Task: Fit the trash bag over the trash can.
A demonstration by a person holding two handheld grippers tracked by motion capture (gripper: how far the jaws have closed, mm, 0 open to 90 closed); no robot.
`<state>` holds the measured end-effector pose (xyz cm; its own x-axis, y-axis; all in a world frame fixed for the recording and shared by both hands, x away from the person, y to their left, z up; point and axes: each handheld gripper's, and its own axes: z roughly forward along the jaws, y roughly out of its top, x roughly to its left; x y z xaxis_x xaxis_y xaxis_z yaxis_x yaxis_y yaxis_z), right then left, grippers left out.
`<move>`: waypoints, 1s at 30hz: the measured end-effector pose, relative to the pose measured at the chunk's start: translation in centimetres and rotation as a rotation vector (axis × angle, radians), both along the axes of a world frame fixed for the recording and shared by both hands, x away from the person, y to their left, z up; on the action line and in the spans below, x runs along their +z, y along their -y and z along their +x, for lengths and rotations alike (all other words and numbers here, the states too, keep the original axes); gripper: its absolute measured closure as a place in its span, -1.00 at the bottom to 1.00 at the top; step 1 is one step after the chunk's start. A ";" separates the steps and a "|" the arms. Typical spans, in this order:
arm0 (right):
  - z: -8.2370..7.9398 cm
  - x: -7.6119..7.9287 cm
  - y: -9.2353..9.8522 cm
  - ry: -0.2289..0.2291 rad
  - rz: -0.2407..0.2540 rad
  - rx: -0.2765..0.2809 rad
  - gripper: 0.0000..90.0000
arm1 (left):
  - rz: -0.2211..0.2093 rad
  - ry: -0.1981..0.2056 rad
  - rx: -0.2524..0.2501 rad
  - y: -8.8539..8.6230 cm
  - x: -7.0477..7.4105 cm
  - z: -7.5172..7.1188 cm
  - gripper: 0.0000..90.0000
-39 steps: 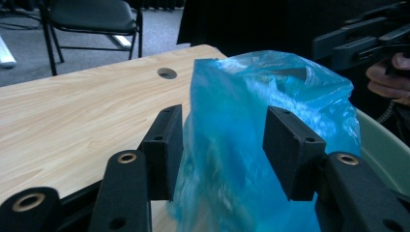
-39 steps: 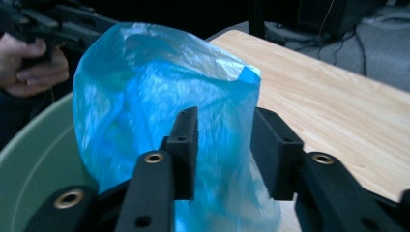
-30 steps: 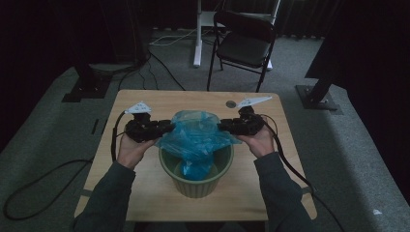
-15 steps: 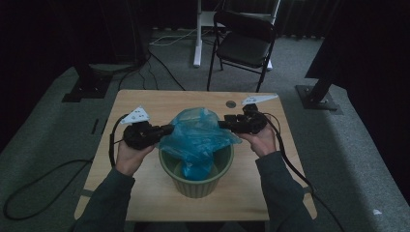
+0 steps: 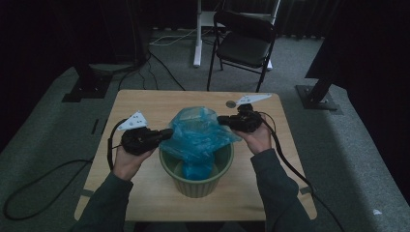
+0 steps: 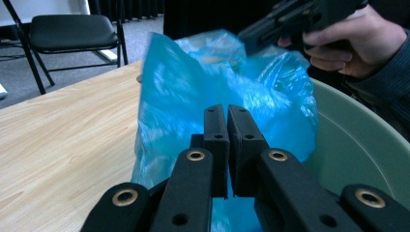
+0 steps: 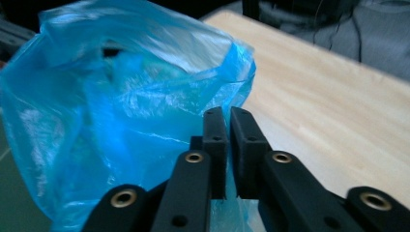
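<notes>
**Ana:** Blue plastic, thin and crinkly: the bag (image 5: 199, 136) sits in the green bin (image 5: 197, 180) at the middle of the surface (image 5: 145, 104), its mouth bunched up above the rim. Left gripper (image 5: 167, 134) has its fingers (image 6: 215, 140) pressed together on the bag's left edge, as far as the left gripper view lets me judge.

**Ben:** And the right gripper (image 5: 223, 119)? Its fingers (image 7: 215, 140) have just snapped together after swinging wide, and in the right gripper view the film's fold sits right at the tips. I can't tell whether they caught it or missed it.

**Ana:** That's the risk. If the right side holds nothing, a pull outward would drag the bag over to the left instead of spreading it over the rim. Pull hard on film this thin and it could tear at the pinch, or the light bin could tip.

**Ben:** Against the frame 1 second back, the left hand has slid outward and toward the person, stretching the left edge of the bag. Right hand sits where it was; bin hasn't budged.
</notes>
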<state>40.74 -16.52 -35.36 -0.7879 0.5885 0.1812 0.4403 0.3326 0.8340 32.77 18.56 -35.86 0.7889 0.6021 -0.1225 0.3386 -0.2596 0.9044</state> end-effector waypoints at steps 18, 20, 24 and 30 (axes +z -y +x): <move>-3.0 0.5 0.5 0.063 0.006 0.103 0.98 | -0.052 0.009 -0.027 0.5 0.5 -0.1 0.07; -3.0 0.5 0.4 0.063 0.000 0.103 0.98 | -0.059 0.012 -0.026 1.0 0.8 0.1 -0.02; -3.0 0.5 0.4 0.062 0.007 0.110 0.97 | -0.043 -0.007 0.008 1.8 0.9 0.9 -0.11; -3.5 0.5 0.4 0.067 -0.004 0.123 0.97 | 0.036 -0.068 0.036 2.3 0.0 2.0 0.51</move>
<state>37.26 -16.92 -34.84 -0.8642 0.4875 0.1242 0.3398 0.3836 0.8587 34.81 16.26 -35.85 0.7572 0.6350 -0.1529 0.4086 -0.2779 0.8694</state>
